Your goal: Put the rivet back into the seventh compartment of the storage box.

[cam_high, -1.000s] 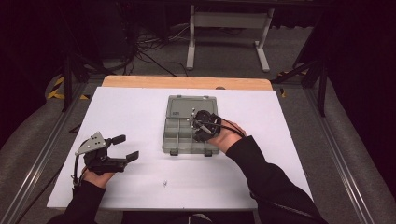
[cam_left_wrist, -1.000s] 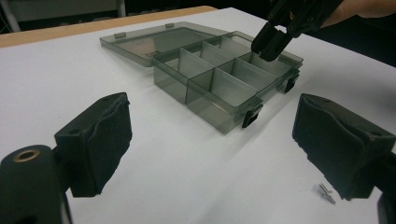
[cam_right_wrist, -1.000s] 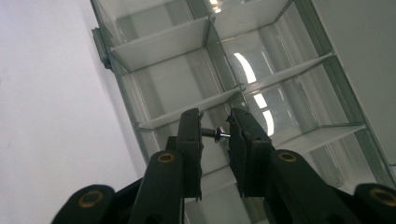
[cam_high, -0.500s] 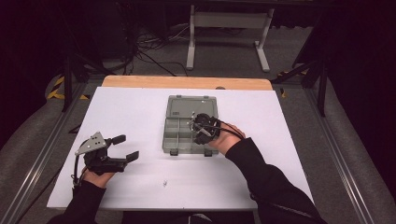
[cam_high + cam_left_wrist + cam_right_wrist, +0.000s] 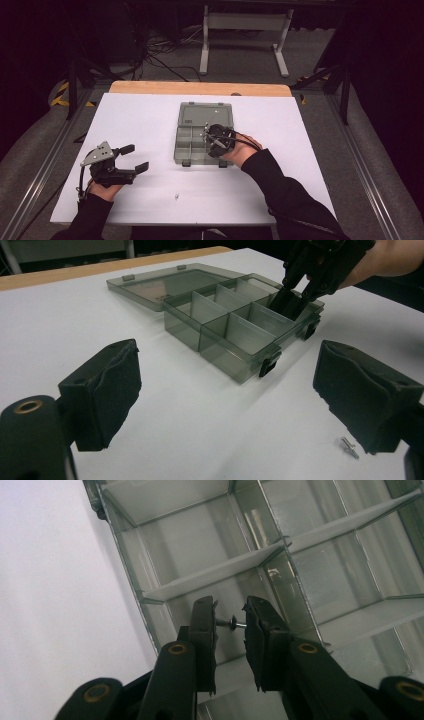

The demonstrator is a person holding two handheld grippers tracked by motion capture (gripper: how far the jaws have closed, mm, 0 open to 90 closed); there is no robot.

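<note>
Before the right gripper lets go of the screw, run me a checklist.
1. Screw between the right gripper pads, end to end: ok.
2. Gripper over a box compartment: ok.
3. Lid lying open, clear of the drop: ok.
4. Compartment below free of other parts: cannot tell.
5. Left gripper open, apart from the box: ok.
6. Loose screw on the table yet to be picked: not ok.

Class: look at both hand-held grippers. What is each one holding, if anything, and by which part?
The right hand-held gripper pinches a small screw end to end, over the organiser box. The left hand-held gripper holds nothing.
</note>
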